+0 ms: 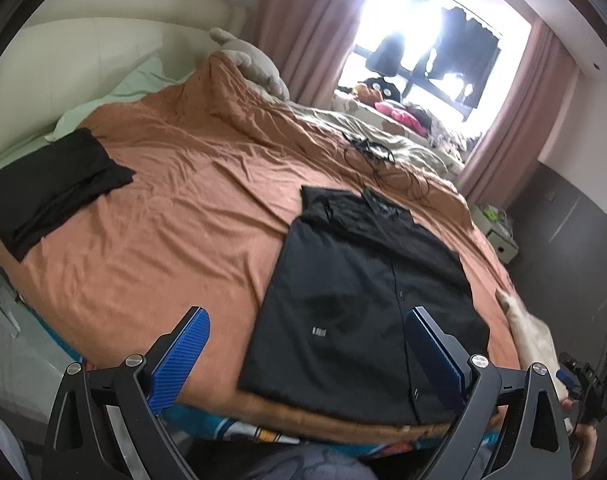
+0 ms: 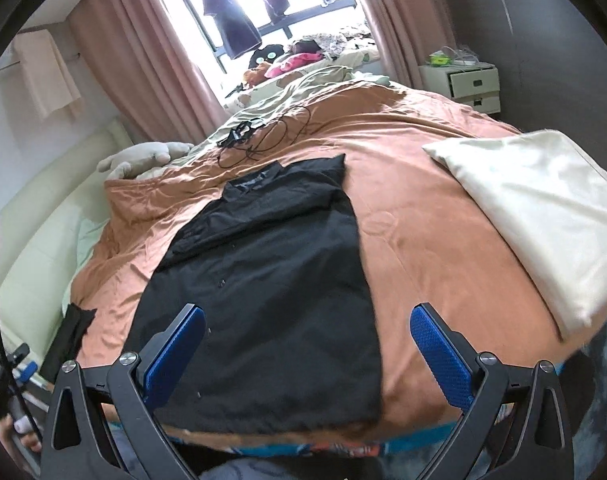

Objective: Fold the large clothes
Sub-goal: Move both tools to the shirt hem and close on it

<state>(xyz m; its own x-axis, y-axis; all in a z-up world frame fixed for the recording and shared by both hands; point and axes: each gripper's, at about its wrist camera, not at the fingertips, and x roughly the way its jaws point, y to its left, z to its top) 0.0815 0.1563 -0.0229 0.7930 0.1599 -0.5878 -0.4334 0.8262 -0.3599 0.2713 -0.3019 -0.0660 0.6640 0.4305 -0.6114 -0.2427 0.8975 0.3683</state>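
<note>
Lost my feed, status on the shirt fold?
Both hand-held grippers open, left, right. Black shirt flat on bedspread, sides folded in. Cables beyond collar, clear.

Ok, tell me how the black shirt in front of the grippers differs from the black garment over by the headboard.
The black shirt lies spread long at the near edge of the bed, collar away from the grippers; the black garment is folded into a compact stack at the far left edge. The shirt shows a button placket and a small white label; the garment shows only plain layered folds. The shirt looks larger in its footprint. Both are black and rest on the orange bedspread, untouched by either gripper.
</note>
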